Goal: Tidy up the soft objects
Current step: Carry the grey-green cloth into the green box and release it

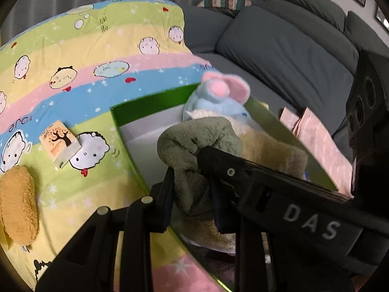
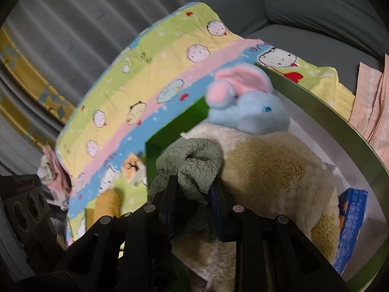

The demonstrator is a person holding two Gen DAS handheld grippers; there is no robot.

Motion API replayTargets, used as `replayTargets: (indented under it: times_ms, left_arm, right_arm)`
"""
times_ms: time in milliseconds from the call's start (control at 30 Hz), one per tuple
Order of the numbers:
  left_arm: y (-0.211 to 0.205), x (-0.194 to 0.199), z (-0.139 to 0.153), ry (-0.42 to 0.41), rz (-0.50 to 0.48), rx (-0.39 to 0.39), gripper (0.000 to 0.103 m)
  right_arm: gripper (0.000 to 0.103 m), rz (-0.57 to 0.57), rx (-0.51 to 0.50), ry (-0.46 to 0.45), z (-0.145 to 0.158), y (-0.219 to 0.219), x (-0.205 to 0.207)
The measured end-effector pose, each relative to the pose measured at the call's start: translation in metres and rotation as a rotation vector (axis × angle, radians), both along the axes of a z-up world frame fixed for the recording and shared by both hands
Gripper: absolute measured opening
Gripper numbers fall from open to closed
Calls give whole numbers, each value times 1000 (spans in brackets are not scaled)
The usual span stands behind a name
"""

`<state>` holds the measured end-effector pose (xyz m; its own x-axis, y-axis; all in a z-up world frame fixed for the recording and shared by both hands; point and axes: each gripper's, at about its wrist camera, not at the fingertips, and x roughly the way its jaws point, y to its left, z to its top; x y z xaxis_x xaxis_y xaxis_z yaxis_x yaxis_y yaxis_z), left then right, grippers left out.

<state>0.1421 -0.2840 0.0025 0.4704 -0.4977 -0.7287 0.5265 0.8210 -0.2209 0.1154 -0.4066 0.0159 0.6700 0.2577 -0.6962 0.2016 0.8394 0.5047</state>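
Note:
A green box with a white inside stands on a striped cartoon blanket. In it lies a cream plush toy with a green fleece part, and a blue mouse plush with pink ears lies on top. My left gripper is shut on the green fleece. The right gripper's black finger crosses from the right onto the same fleece. In the right wrist view my right gripper is shut on the green fleece, above the cream plush and below the blue mouse.
An orange plush and a small printed carton lie on the blanket left of the box. Folded pink cloth lies right of it on a grey sofa. A blue book stands inside the box rim.

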Motion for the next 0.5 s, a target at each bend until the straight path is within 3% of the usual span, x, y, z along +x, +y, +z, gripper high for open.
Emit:
replayTargets:
  times_ms: [200,300,400,433,467,500]
  left_arm:
    - [-11,-6,-4,-15,4,57,24]
    - [-5,-10,-1,12,6,12,27]
    - [3,-18,9,7,25,-13,44]
    - [6,-21,14,-6,29,-21,57]
    - [9,-25,18,-18,31,-29,70]
    - [13,-30,23,-34,34,-35,74]
  right_arm:
    - [28,-25,-16,30,-6,-3,0]
    - [28,-31,-3,28,-4,-6,-3]
    - [28,-47,17,7,3,-8,-8]
    - [31,-59,22,-6,6,-10,-11]
    - [40,-70,23,-17,9,-11,-14]
    - [50,-81,26,-31,12,-12,-18]
